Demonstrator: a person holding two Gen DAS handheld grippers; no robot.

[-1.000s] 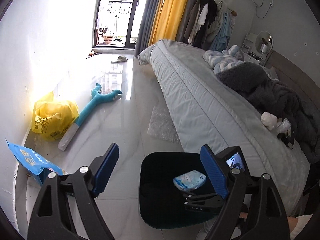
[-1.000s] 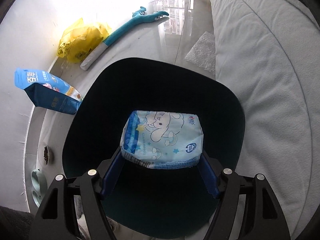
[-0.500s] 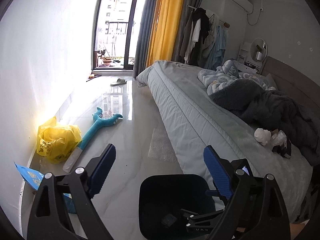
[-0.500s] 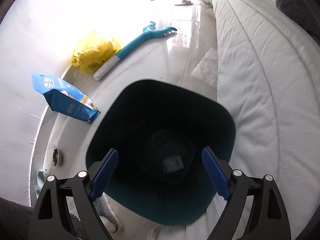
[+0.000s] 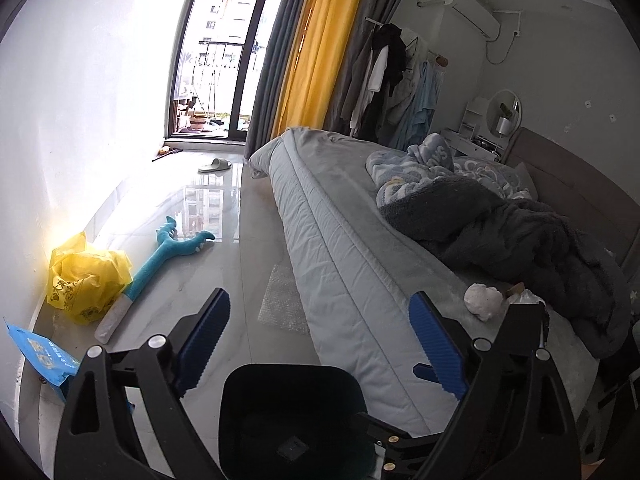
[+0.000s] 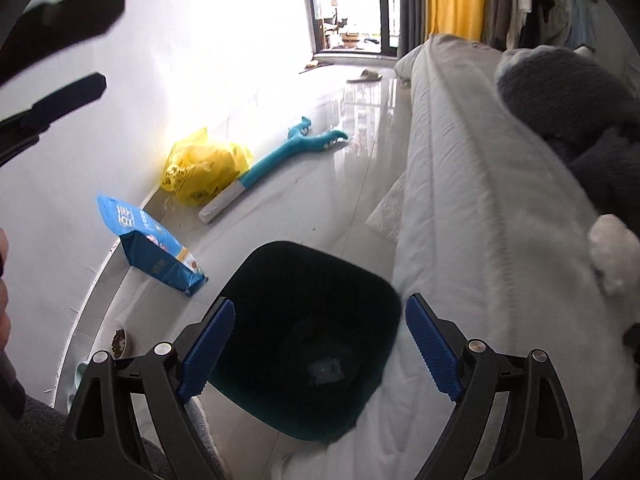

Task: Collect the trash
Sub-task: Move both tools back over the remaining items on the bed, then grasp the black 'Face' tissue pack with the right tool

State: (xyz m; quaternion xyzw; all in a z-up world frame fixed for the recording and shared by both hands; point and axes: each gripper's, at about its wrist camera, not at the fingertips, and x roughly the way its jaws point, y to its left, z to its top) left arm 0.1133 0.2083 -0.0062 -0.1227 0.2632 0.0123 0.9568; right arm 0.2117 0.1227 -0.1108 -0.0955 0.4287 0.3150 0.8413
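Note:
A dark teal bin (image 6: 280,280) stands on the floor against the bed. At its bottom lies the light blue tissue packet (image 6: 326,368), dim in the shadow. My right gripper (image 6: 320,312) hangs open above the bin with nothing between its blue pads. My left gripper (image 5: 320,320) is also open and empty, held over the bin (image 5: 292,400) and facing down the room. A crumpled white tissue wad (image 5: 482,302) lies on the bed beside clear wrapping, and shows too in the right wrist view as the white wad (image 6: 612,252).
The grey bed (image 5: 340,280) with dark blankets fills the right. Along the left wall are a yellow plastic bag (image 5: 86,280), a blue plush toy (image 5: 172,252) and a blue food bag (image 6: 152,248). Bubble wrap (image 5: 280,300) lies by the bed, a pet bowl (image 6: 120,342) near the wall.
The right gripper opened and the tissue packet fell from it to the bottom of the bin. Both grippers then rose and tilted up, so more of the room shows.

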